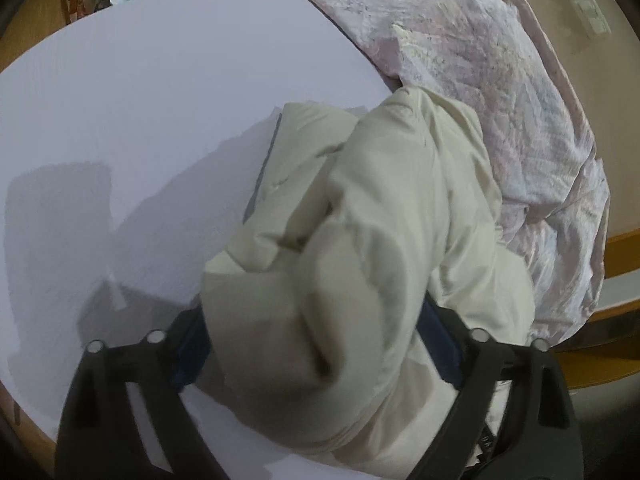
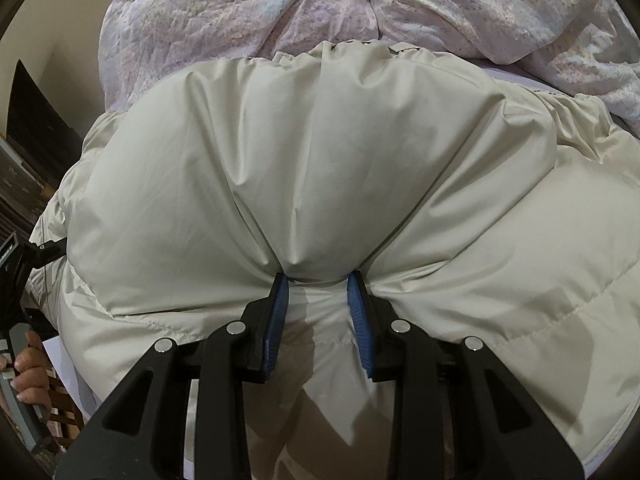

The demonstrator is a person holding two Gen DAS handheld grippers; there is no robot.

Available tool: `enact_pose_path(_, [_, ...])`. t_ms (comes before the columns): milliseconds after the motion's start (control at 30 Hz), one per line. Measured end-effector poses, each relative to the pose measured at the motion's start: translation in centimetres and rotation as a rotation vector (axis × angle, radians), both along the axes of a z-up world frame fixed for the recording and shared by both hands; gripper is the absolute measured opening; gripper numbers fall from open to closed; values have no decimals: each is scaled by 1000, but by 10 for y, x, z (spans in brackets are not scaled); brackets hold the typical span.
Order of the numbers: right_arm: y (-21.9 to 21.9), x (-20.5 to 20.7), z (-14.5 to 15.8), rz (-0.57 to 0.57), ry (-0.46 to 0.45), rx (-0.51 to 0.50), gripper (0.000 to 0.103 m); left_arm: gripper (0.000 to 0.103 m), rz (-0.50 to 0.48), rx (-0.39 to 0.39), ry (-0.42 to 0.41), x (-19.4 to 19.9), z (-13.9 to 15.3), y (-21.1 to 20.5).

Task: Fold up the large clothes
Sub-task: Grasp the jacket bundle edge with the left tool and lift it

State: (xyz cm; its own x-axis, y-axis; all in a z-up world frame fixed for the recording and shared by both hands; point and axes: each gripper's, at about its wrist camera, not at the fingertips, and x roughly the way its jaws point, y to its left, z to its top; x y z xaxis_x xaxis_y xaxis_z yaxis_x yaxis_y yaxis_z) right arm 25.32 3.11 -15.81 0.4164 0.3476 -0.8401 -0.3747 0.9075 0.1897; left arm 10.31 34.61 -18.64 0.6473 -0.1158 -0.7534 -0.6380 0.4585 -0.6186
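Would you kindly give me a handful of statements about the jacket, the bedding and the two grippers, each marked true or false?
1. The right gripper pinches a fold of the cream puffy jacket between its blue pads. True.
2. The jacket is dark blue. False: it is cream or off-white.
3. A crumpled pink-and-white quilt lies beyond the jacket. True.
4. The surface to the left of the jacket in the left wrist view is bare wood. False: it is a smooth pale lavender sheet.
5. The left gripper stands over bare sheet with nothing between its fingers. False: a bulky part of the jacket fills the space between them.
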Motion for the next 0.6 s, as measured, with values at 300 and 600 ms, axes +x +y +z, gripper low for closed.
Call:
enact_pose_path(300, [4,-3,-2,3,-24,-26,32,33,-65,58,-71,6,41,-9])
enact_pose_path(600, [5,-2,-3,1,-28,-31,33,29,-185,121,-254,19,111,-49])
